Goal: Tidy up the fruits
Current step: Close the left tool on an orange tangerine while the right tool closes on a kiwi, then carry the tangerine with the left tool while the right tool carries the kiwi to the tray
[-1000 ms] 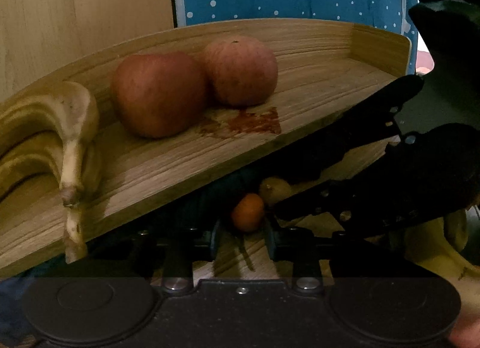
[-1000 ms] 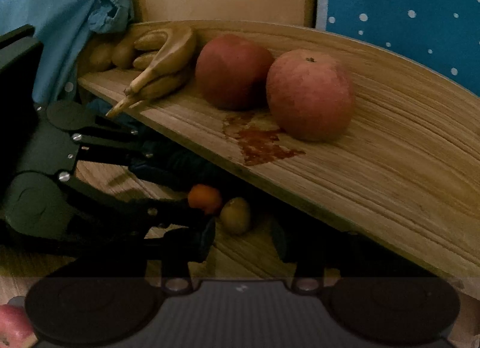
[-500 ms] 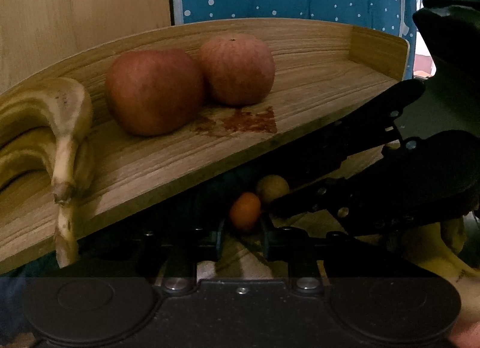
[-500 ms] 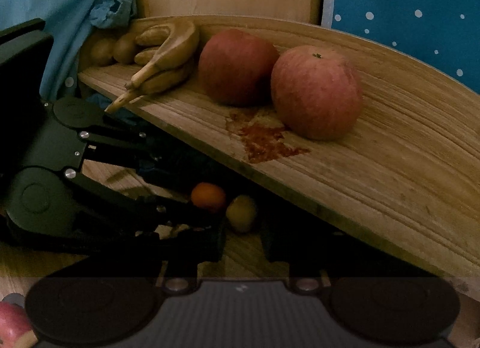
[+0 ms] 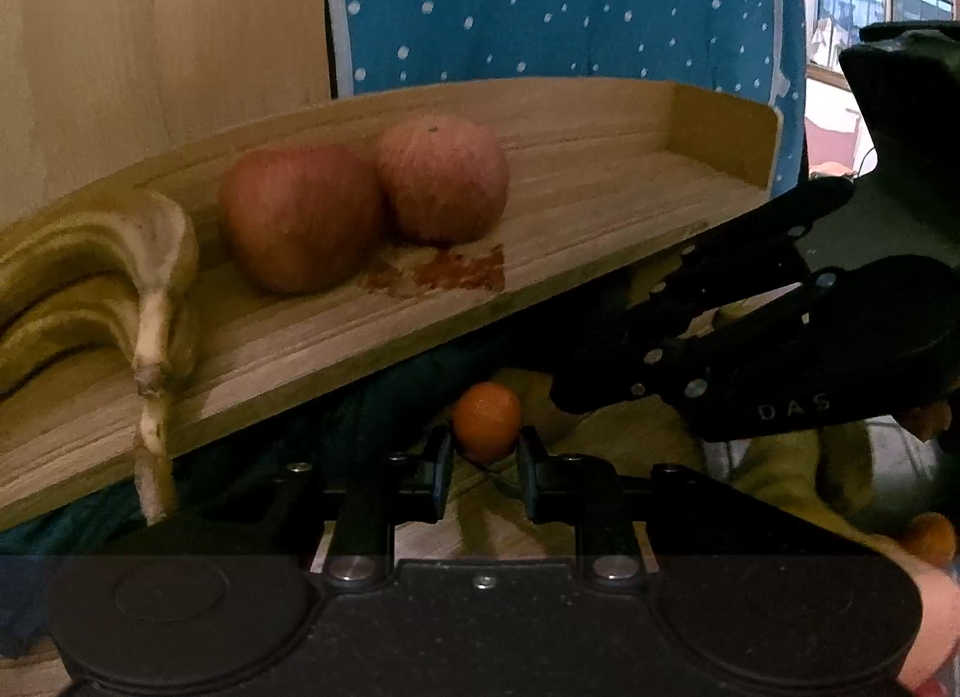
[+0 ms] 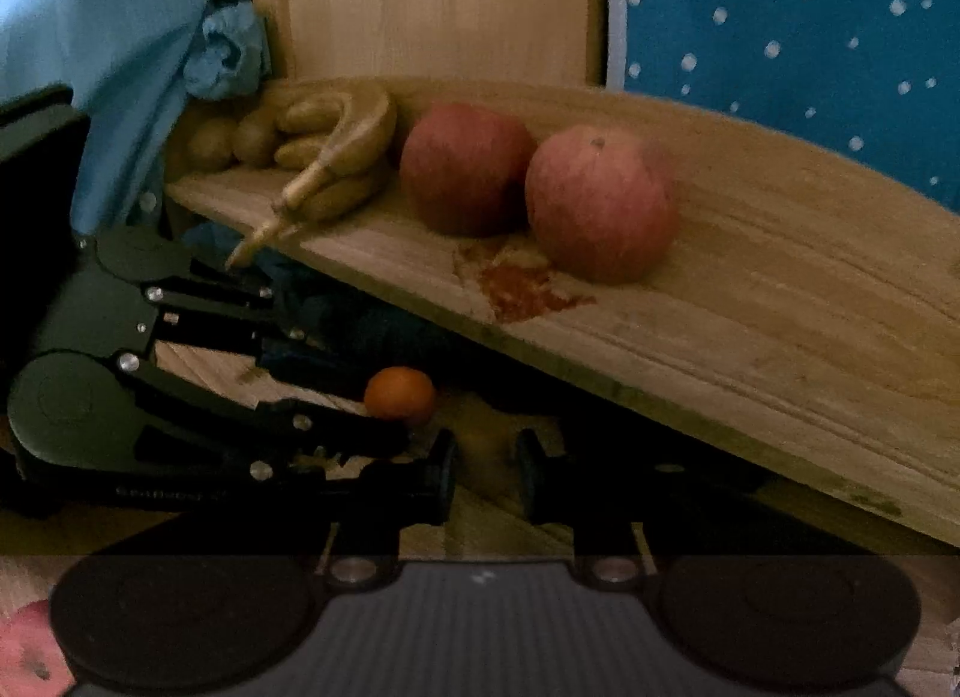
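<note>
Both grippers, left (image 5: 483,472) and right (image 6: 483,472), are clenched, apparently on the tray's (image 5: 600,229) near edge. The tray is stiff, but the apples (image 5: 300,217) above the fingers would roll, so keep it level.

Left view: banana bunch (image 5: 90,289), up-left of the jaws, cut by the frame edge; right view: area between and beyond the jaws too dark to resolve; pink fruit (image 6: 27,646) behind-left cropped.
</note>
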Demonstrator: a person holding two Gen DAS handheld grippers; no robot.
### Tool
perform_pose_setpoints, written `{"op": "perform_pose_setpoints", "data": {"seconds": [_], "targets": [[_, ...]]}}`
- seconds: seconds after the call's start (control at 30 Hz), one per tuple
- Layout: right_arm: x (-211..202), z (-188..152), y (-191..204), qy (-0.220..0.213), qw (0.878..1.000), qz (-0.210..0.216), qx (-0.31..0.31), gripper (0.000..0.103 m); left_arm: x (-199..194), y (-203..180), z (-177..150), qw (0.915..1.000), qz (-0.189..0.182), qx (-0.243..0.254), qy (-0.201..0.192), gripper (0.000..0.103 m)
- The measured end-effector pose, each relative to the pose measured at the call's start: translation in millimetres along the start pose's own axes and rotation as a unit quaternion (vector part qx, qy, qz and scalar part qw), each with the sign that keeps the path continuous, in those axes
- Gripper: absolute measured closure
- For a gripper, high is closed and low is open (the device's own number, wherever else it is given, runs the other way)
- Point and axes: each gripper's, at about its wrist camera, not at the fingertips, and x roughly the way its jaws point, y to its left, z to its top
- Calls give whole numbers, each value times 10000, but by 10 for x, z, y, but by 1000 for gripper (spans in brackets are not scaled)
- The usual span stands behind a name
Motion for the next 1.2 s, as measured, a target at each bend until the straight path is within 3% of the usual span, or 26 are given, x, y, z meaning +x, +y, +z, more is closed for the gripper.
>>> {"op": "perform_pose_setpoints", "data": {"seconds": [0.37,0.7,1.2], "targets": [[214,-31,71,323,9993,-119,-143,71,-109,-47,-79,9996,260,-139,-26,79],[395,41,38,407,9990,-149,-68,72,-190,15,-130,9988,344,-336,-82,79],[-637,-176,191,-383,9979,-490,164,72,-637,-417,-74,9984,182,-241,-470,79]]}}
